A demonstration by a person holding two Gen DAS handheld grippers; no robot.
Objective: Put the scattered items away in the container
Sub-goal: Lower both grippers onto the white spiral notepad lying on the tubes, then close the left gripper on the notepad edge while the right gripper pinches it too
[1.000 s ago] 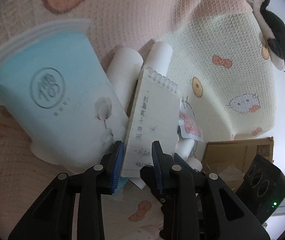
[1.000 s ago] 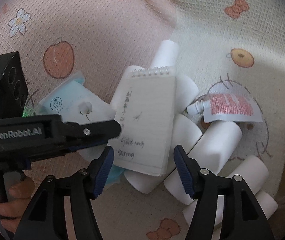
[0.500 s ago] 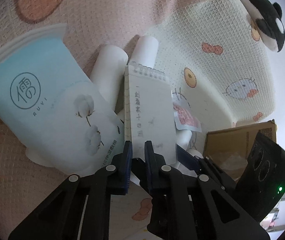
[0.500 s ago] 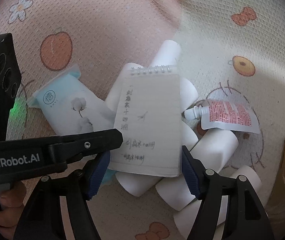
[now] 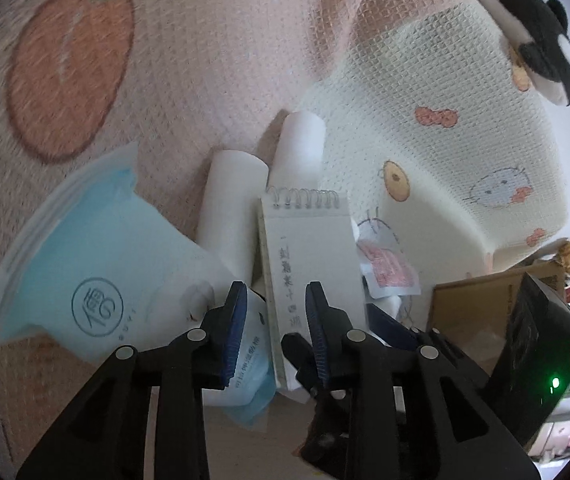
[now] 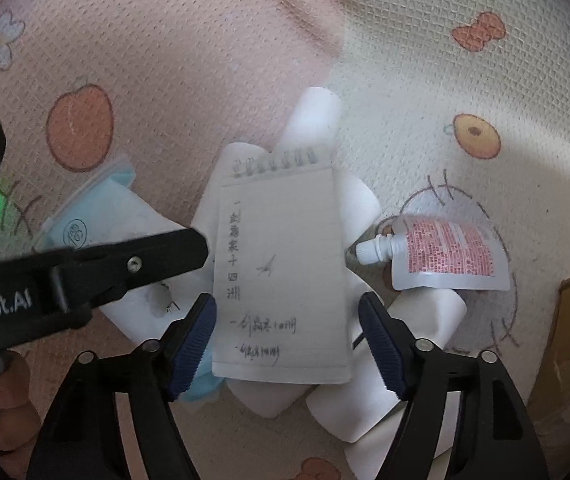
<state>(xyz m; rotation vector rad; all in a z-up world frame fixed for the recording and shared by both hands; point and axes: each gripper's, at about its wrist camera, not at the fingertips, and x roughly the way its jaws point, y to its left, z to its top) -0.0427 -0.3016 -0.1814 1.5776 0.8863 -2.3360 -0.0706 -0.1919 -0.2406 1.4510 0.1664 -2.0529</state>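
While the left gripper (image 5: 275,332) has just reopened, empty, the right gripper (image 6: 287,344), widening, straddles the notepad (image 6: 281,276); next it must close on it.

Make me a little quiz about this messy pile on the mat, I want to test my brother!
1. True or false: the spiral notepad lies on top of white rolls.
2. What sits right of the notepad? A) spouted pouch B) spoon C) shoe
3. Fill in: the plush toy is black and ____.

Key: 1 true; 2 A; 3 white.
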